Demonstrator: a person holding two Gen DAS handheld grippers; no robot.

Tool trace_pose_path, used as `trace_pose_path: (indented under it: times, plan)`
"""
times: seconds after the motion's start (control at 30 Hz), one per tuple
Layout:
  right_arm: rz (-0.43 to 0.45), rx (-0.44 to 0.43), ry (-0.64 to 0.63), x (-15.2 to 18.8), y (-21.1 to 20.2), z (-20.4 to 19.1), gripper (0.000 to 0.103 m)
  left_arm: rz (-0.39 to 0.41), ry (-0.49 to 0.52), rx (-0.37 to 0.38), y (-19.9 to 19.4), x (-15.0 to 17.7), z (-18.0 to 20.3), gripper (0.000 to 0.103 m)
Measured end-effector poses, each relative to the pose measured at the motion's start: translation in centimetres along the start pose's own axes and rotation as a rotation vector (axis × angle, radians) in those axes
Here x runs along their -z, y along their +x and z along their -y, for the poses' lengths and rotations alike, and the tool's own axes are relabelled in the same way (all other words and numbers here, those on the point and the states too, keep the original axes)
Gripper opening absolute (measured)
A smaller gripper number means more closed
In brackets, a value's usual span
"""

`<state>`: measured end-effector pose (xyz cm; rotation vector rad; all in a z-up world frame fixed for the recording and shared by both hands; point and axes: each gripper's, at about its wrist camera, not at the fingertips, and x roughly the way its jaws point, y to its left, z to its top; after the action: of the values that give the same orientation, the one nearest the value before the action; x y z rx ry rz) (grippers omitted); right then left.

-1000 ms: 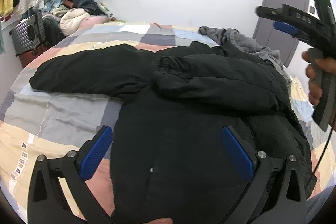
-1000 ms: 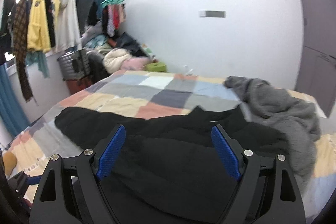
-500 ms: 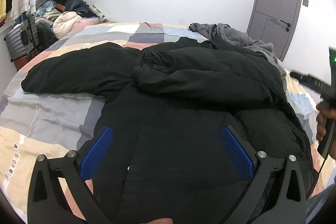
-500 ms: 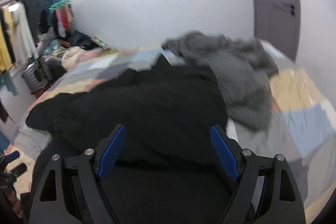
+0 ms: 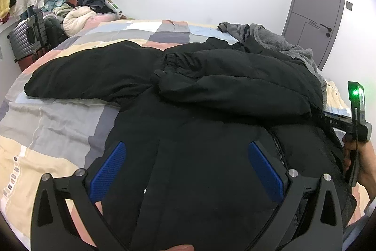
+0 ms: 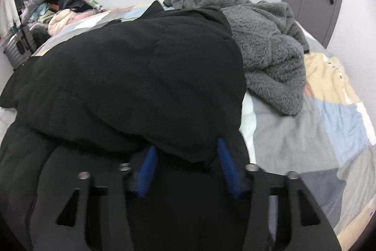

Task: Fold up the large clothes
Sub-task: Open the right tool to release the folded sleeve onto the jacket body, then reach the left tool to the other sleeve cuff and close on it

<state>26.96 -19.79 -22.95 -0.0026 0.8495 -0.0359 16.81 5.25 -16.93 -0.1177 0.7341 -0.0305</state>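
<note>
A large black padded jacket point(image 5: 211, 124) lies spread on the patchwork bed point(image 5: 47, 124). One sleeve stretches out to the left and the other sleeve is folded across the body. My left gripper point(image 5: 185, 168) is open and hovers above the jacket's lower body, holding nothing. In the right wrist view the jacket point(image 6: 131, 77) fills the middle. My right gripper point(image 6: 185, 166) has its blue pads half closed around a bulge of the jacket's right edge; the fabric hides the fingertips. The right gripper also shows in the left wrist view at the jacket's right side point(image 5: 338, 121).
A grey fleece garment point(image 6: 265, 44) is heaped on the bed beyond and right of the jacket. A grey door point(image 5: 315, 4) stands at the back right. A suitcase point(image 5: 28, 39) and piled and hanging clothes point(image 5: 70, 4) are at the left wall.
My right gripper came down from high over the bed to the jacket's right edge and its jaws narrowed around the fabric. The left gripper stayed open over the jacket.
</note>
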Motion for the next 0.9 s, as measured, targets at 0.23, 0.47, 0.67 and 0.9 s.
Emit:
trace_pose_path:
  times: [0.23, 0.47, 0.67, 0.9]
  plan:
    - [0.057, 0.026, 0.133, -0.5, -0.4, 2.1, 0.037, -0.016, 0.005, -0.013, 0.4, 0.1, -0.1, 0.103]
    - [0.043, 0.014, 0.149, -0.6, -3.2, 1.1, 0.038, -0.02, 0.002, -0.028, 0.5, 0.2, -0.4, 0.103]
    - [0.125, -0.118, 0.183, 0.7, -10.1, -1.9, 0.038, 0.008, 0.024, -0.04, -0.6, 0.3, -0.2, 0.103]
    - [0.21, -0.199, 0.123, 4.9, -17.0, -5.4, 0.038, 0.04, 0.02, -0.036, -2.2, 0.0, -0.8, 0.103]
